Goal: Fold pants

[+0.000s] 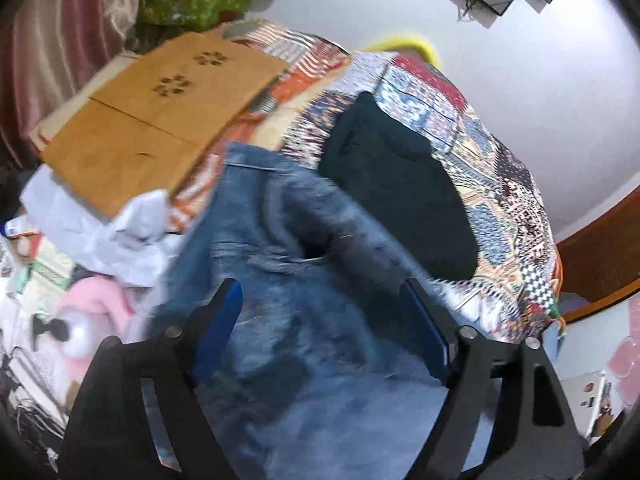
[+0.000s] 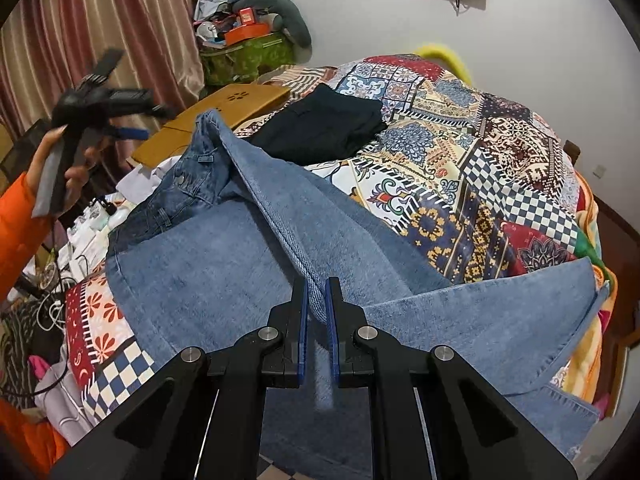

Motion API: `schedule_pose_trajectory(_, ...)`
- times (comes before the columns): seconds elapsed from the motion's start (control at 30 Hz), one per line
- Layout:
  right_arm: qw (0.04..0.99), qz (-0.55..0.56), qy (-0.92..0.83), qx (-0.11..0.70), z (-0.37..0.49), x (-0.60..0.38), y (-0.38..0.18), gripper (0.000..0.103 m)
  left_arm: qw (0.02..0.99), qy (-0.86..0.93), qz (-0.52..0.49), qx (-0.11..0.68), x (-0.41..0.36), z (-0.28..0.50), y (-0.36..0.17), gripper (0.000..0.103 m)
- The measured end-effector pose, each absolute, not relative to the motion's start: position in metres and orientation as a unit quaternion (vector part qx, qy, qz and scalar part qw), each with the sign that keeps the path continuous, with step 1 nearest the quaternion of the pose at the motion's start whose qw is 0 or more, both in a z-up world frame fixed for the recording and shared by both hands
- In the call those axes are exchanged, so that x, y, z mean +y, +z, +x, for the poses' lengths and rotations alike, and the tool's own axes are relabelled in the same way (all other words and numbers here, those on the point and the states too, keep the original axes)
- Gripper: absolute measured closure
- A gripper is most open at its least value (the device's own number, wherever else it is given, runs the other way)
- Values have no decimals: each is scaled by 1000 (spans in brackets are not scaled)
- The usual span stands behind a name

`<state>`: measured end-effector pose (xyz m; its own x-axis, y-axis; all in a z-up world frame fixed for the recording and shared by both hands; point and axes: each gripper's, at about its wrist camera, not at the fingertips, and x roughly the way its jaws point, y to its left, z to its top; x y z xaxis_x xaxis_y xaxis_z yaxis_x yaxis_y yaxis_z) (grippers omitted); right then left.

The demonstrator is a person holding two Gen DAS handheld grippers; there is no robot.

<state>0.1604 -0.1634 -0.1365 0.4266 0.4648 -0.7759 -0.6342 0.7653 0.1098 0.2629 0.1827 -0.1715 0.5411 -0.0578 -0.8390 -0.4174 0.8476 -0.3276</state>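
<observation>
Jeans (image 2: 224,240) on bedspread (image 2: 480,168), folded garment (image 2: 324,128) behind.

Jeans (image 2: 224,264): faded mid-blue denim, darker blue at waistband, ahead of right gripper (image 2: 316,292). Gripper pads (image 2: 303,320): royal blue; frames black. Bedspread (image 2: 472,168) beyond: patchwork, navy-white checks, red, cream, orange florals. Folded garment (image 2: 320,124) farther ahead: black. Cardboard (image 2: 224,110) left of it: tan, flower-shaped cutouts. Sleeve (image 2: 16,224) far left: orange. Curtain (image 2: 100,28): pink-beige stripes.
</observation>
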Motion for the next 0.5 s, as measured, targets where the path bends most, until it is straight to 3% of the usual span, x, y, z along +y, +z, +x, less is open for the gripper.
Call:
schedule_pose_trajectory(0.17,835,-95,337,424,160,-165,-144,95,826,118,-247,493,167,312,-186,16)
schedule_pose_trajectory(0.33,832,-87,345,426,159,-167,-149,95,791,131,-252,542,167,339,-224,20)
schedule_pose_trajectory(0.37,831,-87,345,427,158,-167,-149,95,789,121,-249,548,166,342,-229,41)
schedule_pose_trajectory(0.4,831,-87,346,427,158,-167,-150,95,786,111,-244,557,165,345,-234,70)
schedule_pose_trajectory(0.43,830,-85,347,428,158,-167,-150,95,782,97,-245,564,164,346,-237,79)
schedule_pose_trajectory(0.5,830,-84,347,429,158,-167,-151,95,784,96,-248,561,164,342,-236,83)
